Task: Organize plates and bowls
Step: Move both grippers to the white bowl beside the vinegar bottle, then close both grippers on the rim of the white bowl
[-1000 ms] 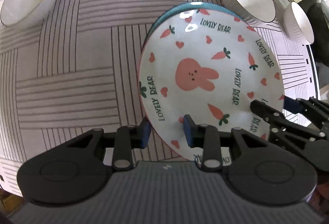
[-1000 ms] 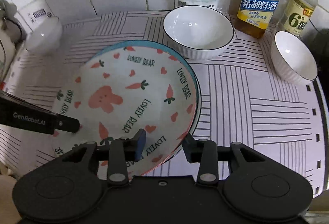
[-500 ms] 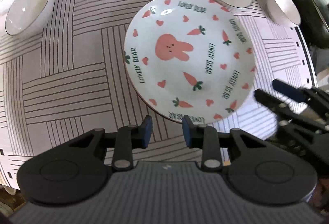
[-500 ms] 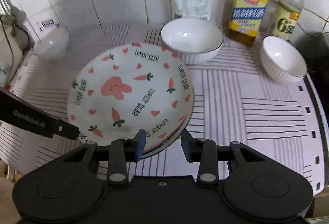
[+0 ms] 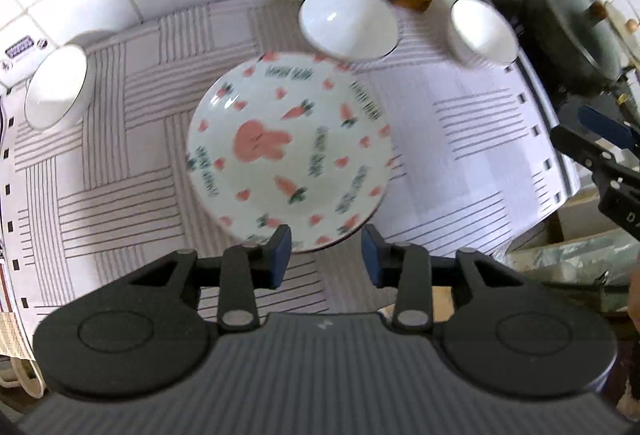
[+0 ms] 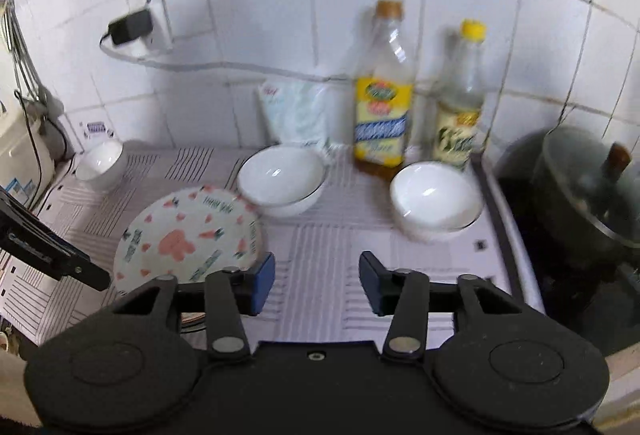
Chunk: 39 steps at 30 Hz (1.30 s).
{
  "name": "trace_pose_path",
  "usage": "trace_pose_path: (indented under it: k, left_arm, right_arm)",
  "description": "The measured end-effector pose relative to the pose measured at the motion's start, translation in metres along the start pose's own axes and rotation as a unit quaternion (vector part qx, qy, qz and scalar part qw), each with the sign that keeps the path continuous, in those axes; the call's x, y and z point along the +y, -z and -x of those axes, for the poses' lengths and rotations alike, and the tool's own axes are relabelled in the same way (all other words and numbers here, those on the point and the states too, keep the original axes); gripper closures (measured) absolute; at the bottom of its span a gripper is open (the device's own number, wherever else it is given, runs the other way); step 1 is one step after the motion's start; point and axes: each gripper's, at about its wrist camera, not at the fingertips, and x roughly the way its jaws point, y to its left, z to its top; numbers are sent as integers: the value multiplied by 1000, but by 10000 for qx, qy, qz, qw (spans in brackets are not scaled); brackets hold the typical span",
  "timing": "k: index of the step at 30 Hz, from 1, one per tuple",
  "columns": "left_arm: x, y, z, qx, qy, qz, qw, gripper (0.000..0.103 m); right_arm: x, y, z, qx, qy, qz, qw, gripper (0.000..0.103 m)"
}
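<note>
I counted three white bowls [image 6: 280,179] [image 6: 436,201] [image 6: 100,163] and one rabbit plate [image 6: 188,235] on the mat. Behind them stood two bottles [image 6: 382,103] [image 6: 460,107] and one bag [image 6: 298,113].

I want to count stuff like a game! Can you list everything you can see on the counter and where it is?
Bunny plate: one showing, white with pink bunny and carrots, middle of the striped mat.
Bowls: three, white; far left, behind the plate, right near the bottles.
Bottles: two; yellow-labelled, yellow-capped, by the wall.
Bag: one, whitish, by the wall.
Pot: one, dark, far right.
Charger: one, black, in wall socket.
Left gripper: black, blue pads, open.
Right gripper: same, open.
</note>
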Motion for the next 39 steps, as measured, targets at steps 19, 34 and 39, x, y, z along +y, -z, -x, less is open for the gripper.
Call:
trace_pose_path:
  k: [19,34,39]
  left_arm:
    - [-105,-55,-26,-336,54,-274,9990,44]
    - [-127,-116,-98,-818,584,183,9948,28]
    - [-139,-131,-128,-937,703,192,9929,28]
  right_arm:
    - [-75,17,-47,-331,-286,661,9969,13]
    - [-115,43,-156,2,-308,13,9995,7]
    - [-118,41,-182,-22,-71,-61,10000,7]
